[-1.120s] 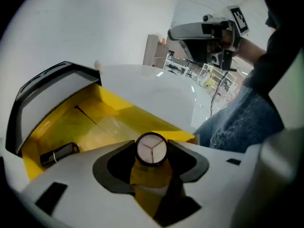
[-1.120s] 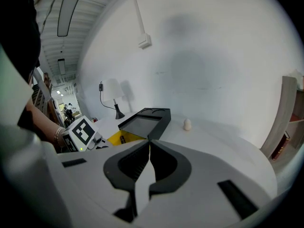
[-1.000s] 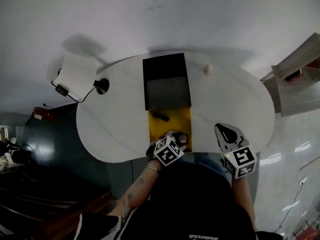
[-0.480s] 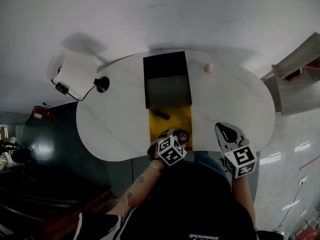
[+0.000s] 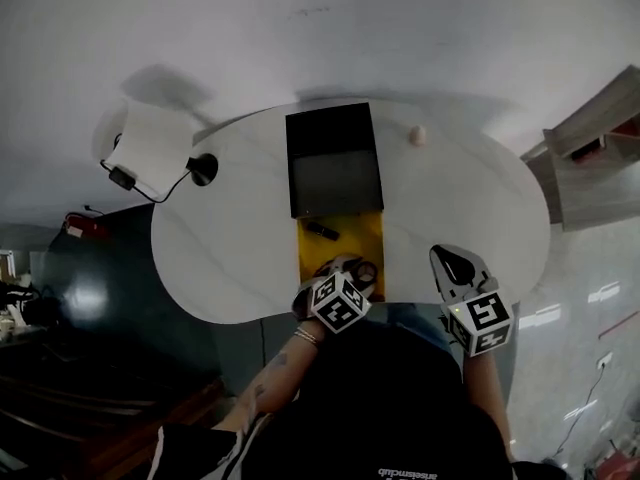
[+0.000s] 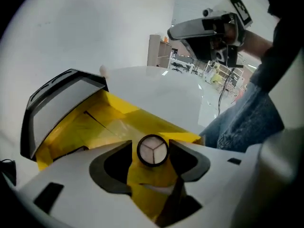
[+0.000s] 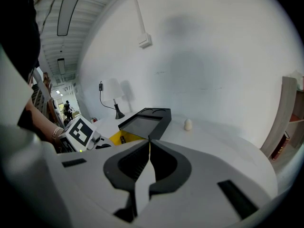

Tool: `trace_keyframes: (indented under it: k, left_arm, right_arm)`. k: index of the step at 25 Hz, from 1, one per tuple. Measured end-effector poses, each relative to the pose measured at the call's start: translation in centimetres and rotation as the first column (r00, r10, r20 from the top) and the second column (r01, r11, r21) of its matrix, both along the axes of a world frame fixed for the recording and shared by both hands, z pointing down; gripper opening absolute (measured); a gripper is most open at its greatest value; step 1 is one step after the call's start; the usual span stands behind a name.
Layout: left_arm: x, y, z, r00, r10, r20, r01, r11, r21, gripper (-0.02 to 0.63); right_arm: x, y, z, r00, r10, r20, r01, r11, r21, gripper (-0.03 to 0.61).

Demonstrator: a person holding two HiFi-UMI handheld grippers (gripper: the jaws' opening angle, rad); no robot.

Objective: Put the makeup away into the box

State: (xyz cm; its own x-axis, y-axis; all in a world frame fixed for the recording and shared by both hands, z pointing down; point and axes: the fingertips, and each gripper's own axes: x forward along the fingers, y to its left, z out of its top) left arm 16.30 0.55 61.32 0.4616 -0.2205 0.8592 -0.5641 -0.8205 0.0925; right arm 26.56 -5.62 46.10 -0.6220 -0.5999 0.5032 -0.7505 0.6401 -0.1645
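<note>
Nothing has visibly been moved since the earlier frames; both tongs are kept where they were. At far left on the white oval counter [image 5: 230,238], a table lamp with a white shade [image 5: 150,148] is seen.

Next, the left tongs [image 5: 350,273] are shut on a small round black-rimmed makeup piece [image 6: 152,150]. Its pale end face is divided into three equal sectors, and no lettering can be read on it. It is held just above the near end of the black rectangular box with a yellow lining [image 5: 370,236]. The box's black lid [image 5: 330,133] is opened away from the person. One dark stick-shaped item [image 5: 320,231] lies on the lining, apart from the held piece.

Black-and-white square markers are carried on each marker cube [image 5: 337,301]. Pale print on the person's dark garment [image 5: 400,418] is too small to be read.

Further right, a small pale egg-shaped object [image 5: 417,137] stands near the counter's far edge. At far right, the right tongs [image 7: 149,146] are closed together on nothing, over the counter's near edge.
</note>
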Motion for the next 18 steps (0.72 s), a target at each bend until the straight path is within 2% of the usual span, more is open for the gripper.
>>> trace_keyframes:
  k: [8, 15, 18]
  left_arm:
    - [-1.0, -0.3, -2.7, 0.998, -0.046, -0.045, 0.046, 0.999, -0.004, 0.247]
    - [-1.3, -1.5, -6.4, 0.988, -0.1, -0.115, 0.11, 0.99, 0.083, 0.242]
    - [-1.4, -2.1, -8.2, 0.978, -0.128, -0.164, 0.149, 0.982, 0.12, 0.201]
  right_arm:
    - [0.1, -0.3, 0.2, 1.0, -0.004, -0.009, 0.003, 1.0, -0.011, 0.023]
    - [-0.3, -0.6, 0.1, 1.0, -0.031, -0.007, 0.031, 1.0, -0.004, 0.023]
    - [-0.7, -0.8, 0.1, 0.999, -0.046, -0.003, 0.046, 0.999, -0.002, 0.022]
